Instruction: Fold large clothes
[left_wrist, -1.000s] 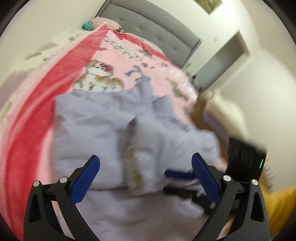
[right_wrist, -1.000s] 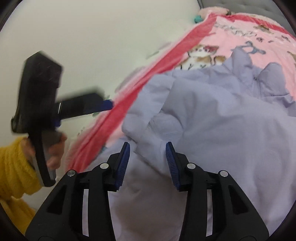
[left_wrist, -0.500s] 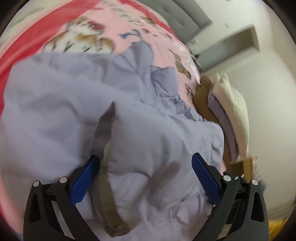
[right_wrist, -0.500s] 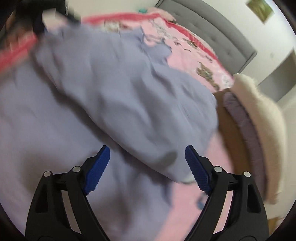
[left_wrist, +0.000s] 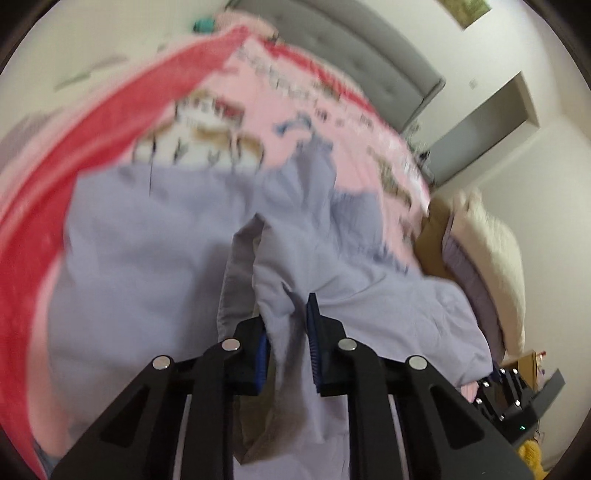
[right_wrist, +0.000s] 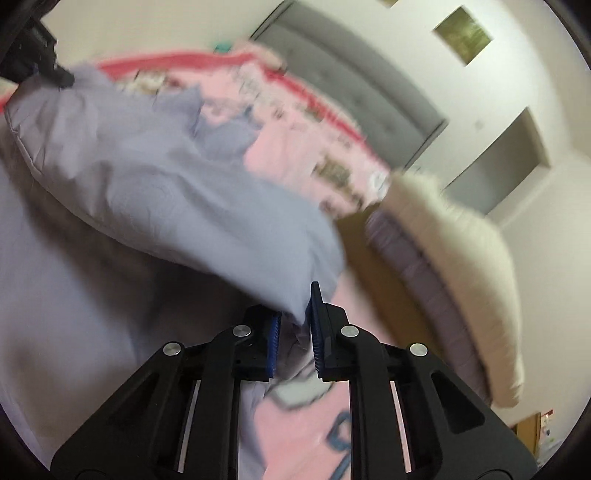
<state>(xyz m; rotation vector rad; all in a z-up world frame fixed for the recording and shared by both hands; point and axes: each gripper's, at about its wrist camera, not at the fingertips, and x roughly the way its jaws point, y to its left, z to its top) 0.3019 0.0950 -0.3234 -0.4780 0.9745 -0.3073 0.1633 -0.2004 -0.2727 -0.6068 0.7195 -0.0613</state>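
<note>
A large lavender garment (left_wrist: 166, 258) lies rumpled across the bed. In the left wrist view my left gripper (left_wrist: 286, 317) is closing its jaws, and the blue pads pinch a raised fold of the cloth beside a darker hem strip (left_wrist: 236, 266). My right gripper (right_wrist: 295, 310) is closing too, with a puffed corner of the same lavender garment (right_wrist: 166, 184) squeezed between its pads at the bed's right side. That right gripper (left_wrist: 506, 398) also shows small at the lower right of the left wrist view.
A pink and red cat-print blanket (left_wrist: 110, 122) covers the bed under the garment. The grey padded headboard (left_wrist: 369, 55) stands at the far end. A folded cream and purple pile (right_wrist: 454, 266) sits at the right on a brown surface. A yellow sleeve (left_wrist: 530, 456) shows low right.
Both grippers went from wide open to closed on the lavender cloth. The right one swung across the garment from its left edge to its right corner, and the left one moved in onto the fold.
</note>
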